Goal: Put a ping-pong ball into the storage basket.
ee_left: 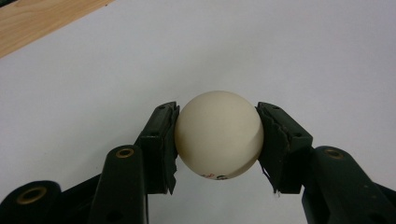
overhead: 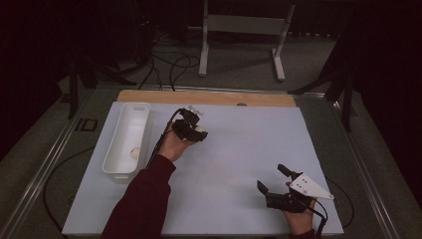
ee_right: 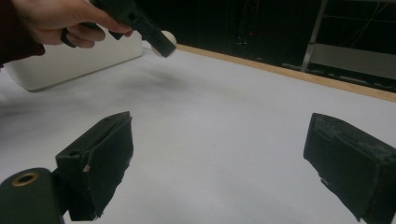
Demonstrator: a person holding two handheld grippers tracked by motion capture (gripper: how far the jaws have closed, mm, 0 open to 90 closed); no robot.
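Small red and dark print sat on the underside of the smooth, cream ball (ee_left: 219, 134), too cut off to read. The left gripper (ee_left: 218, 140) pinched that ball between its worn black pads at the centre of the left gripper view, over matte white table (ee_left: 303, 56). In the high view it hung left of centre beside a long white plastic bin (overhead: 130, 130) holding another round ball (overhead: 135, 152). Lower right, the right gripper (overhead: 273, 179) had its jaws spread apart on nothing
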